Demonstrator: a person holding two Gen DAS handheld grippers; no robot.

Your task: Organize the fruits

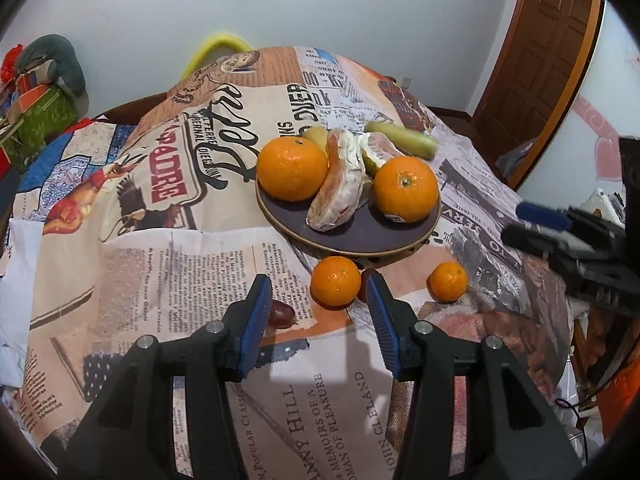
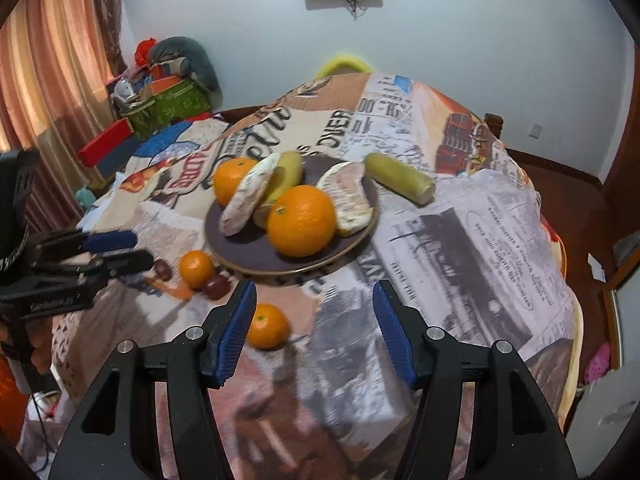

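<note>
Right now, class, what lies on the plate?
On the plate: two oranges, two peeled pomelo wedges, a yellow-green fruit mostly hidden behind them.

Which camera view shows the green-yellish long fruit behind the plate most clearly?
The right wrist view: the long green-yellow fruit lies whole and unobstructed beside the dark round plate. In the left wrist view it is blurred and partly hidden behind the plated fruit.

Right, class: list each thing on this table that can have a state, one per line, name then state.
left gripper: open, empty
right gripper: open, empty
plate: holding fruit, part of it bare
two big oranges: on the plate, unpeeled
pomelo segments: on the plate, peeled
two small oranges: loose on the cloth, unpeeled
green fruit: off the plate, lying on its side
</note>
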